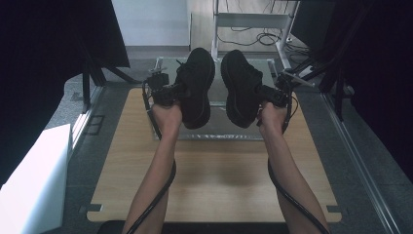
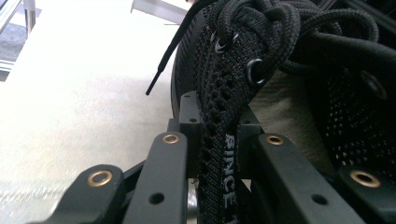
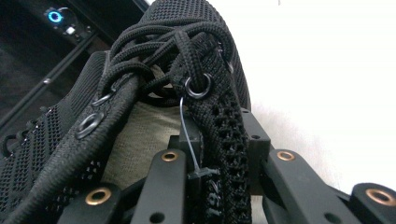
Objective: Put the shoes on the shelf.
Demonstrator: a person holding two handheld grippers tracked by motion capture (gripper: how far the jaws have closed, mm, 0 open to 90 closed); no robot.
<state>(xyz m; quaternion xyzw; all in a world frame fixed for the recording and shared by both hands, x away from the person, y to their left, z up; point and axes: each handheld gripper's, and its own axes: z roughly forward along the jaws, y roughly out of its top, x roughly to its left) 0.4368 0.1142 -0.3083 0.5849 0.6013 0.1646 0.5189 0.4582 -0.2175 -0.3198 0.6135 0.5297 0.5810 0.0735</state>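
Black mesh shoes, soft and light, hang above the tray (image 1: 214, 135): left tongs (image 1: 181, 90) pinch the left shoe (image 1: 197, 87) by its collar, right tongs (image 1: 263, 92) the right shoe (image 1: 239, 87).

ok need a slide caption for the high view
Two hand-held grippers, left gripper and right gripper, each lift a black shoe, left shoe and right shoe, above the wooden table.

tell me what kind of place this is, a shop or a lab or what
Most likely a lab or recording workspace, not a shop: a bare wooden table on grey floor, dark curtains along the sides, and a metal equipment frame with loose cables behind it.
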